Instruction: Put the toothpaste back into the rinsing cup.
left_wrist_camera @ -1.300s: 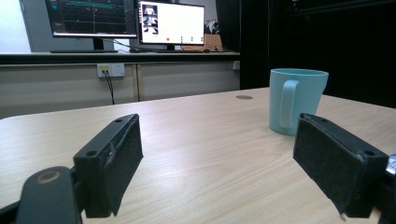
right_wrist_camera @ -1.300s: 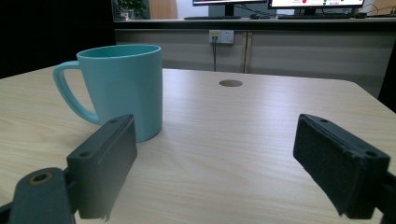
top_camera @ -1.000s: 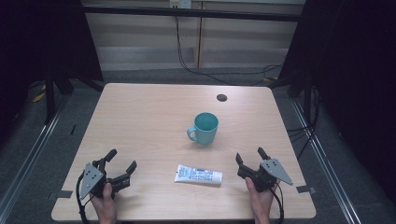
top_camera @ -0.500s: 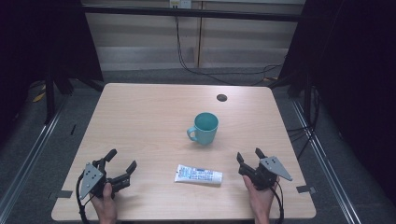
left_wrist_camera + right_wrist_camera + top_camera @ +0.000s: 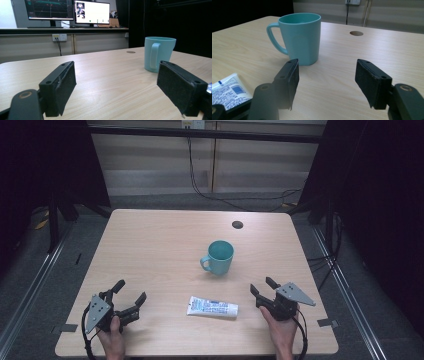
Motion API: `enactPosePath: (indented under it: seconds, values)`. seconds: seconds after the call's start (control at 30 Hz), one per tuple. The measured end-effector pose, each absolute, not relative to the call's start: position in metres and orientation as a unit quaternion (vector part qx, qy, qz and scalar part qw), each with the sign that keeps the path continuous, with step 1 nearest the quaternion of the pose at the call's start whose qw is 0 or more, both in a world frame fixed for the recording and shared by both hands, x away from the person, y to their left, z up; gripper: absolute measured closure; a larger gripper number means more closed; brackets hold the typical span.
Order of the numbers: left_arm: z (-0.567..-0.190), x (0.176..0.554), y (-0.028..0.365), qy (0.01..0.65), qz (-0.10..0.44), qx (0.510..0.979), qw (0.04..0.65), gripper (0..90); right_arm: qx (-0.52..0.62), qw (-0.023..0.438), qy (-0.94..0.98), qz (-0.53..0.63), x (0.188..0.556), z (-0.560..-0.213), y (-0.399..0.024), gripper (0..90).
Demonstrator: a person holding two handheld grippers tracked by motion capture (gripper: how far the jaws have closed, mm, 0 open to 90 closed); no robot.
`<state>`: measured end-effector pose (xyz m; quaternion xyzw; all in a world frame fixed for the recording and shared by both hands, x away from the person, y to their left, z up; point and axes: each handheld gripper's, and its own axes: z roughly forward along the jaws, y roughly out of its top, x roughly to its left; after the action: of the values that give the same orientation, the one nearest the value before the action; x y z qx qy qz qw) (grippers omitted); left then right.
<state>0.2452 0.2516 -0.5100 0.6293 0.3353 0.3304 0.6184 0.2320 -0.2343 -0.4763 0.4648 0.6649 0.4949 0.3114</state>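
Just left of the empty, half-open, closing right gripper (image 5: 262, 289) lies the tube (image 5: 212, 306).

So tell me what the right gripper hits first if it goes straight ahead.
Probably the mug. The right gripper, its jaws just closing on nothing, points along bare table at the mug's right edge; it might slip just past.

1. The mug (image 5: 219, 257) stands upright near the middle of the worktop (image 5: 160, 240).
2. The toothpaste tube (image 5: 213, 306) lies flat nearer the front edge, apart from the mug.
3. The left gripper (image 5: 129, 293) sits left of the tube; the right gripper (image 5: 263, 288) sits right of it.
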Motion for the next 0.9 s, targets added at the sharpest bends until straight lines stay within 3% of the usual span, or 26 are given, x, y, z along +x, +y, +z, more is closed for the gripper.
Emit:
enactPosePath:
  seconds: [0.37, 0.9]
  values:
    - [-0.51, 0.245, 0.251, 0.336, 0.33, 0.628, 0.62, 15.6, 0.467, 0.271, 0.686, 0.488, 0.234, -0.464, -0.232, 36.8]
    - [-0.51, 0.245, 0.251, 0.334, 0.328, 0.629, 0.621, 15.5, 0.464, 0.225, 0.729, 0.451, 0.241, -0.444, -0.216, 47.5]
